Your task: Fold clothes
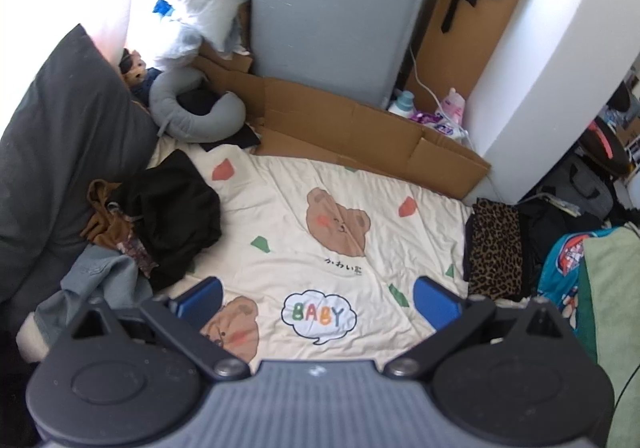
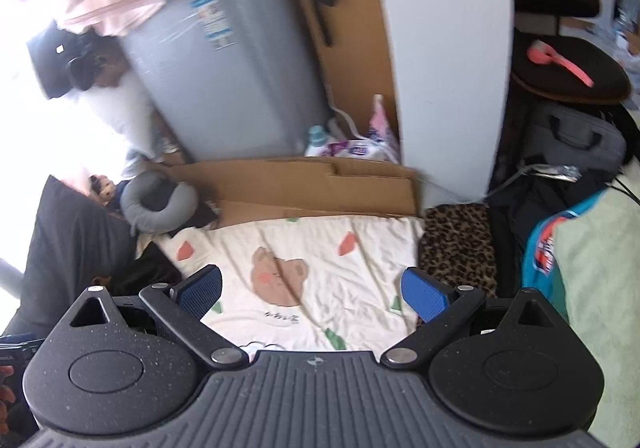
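Note:
A heap of unfolded clothes lies at the left of a cream bear-print sheet: a black garment on top, a brown one behind it, a blue denim piece in front. A folded leopard-print garment sits at the sheet's right edge, with a teal printed shirt beyond it. My left gripper hovers open above the sheet, nothing between its blue pads. My right gripper is likewise open and empty over the sheet, the leopard-print garment just right of it.
A dark grey pillow and grey neck pillow lie at the left. Flattened cardboard borders the sheet's far side, with a grey appliance and a white pillar behind. Bags and a black chair crowd the right.

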Motion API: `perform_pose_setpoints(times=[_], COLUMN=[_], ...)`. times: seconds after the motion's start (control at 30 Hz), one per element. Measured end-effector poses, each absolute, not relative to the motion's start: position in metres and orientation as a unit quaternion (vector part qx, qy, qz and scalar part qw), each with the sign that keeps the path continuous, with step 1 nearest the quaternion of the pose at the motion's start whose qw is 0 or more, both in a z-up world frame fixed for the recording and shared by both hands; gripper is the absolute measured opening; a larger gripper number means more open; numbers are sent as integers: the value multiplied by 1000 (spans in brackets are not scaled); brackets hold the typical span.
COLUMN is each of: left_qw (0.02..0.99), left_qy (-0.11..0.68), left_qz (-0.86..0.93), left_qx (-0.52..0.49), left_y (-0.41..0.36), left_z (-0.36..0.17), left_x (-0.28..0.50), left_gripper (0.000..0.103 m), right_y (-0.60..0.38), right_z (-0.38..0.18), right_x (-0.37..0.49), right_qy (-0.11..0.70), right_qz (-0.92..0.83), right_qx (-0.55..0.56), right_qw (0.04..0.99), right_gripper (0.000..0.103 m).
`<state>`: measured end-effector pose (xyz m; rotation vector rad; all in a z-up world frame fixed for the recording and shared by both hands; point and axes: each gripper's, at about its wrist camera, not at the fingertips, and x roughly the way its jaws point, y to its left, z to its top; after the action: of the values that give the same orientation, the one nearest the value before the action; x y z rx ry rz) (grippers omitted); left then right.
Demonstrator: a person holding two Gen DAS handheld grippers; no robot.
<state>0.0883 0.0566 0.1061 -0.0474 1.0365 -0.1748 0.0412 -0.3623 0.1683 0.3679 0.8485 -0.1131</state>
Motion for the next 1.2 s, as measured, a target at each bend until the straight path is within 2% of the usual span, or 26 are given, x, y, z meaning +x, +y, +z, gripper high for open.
perform_pose_setpoints(times=[0.23, 0.63, 1.2], left_qw=[870, 879, 875], left_qy=[487, 472, 477], left_qz=[-58, 2, 19], left_qx=[-41, -63, -75], left_y=[87, 115, 79], left_z=[93, 61, 22], left_x=[68, 30, 20], left_gripper=[102, 103, 102], right_y=[-311, -266, -258], right_z=[173, 104, 32], right_x=[55, 62, 48], right_qy=[422, 478, 508], right_qz=[-21, -12, -12], right_qx=[153, 132, 129], right_qw=[894, 868, 852], right_gripper=[100, 100, 100])
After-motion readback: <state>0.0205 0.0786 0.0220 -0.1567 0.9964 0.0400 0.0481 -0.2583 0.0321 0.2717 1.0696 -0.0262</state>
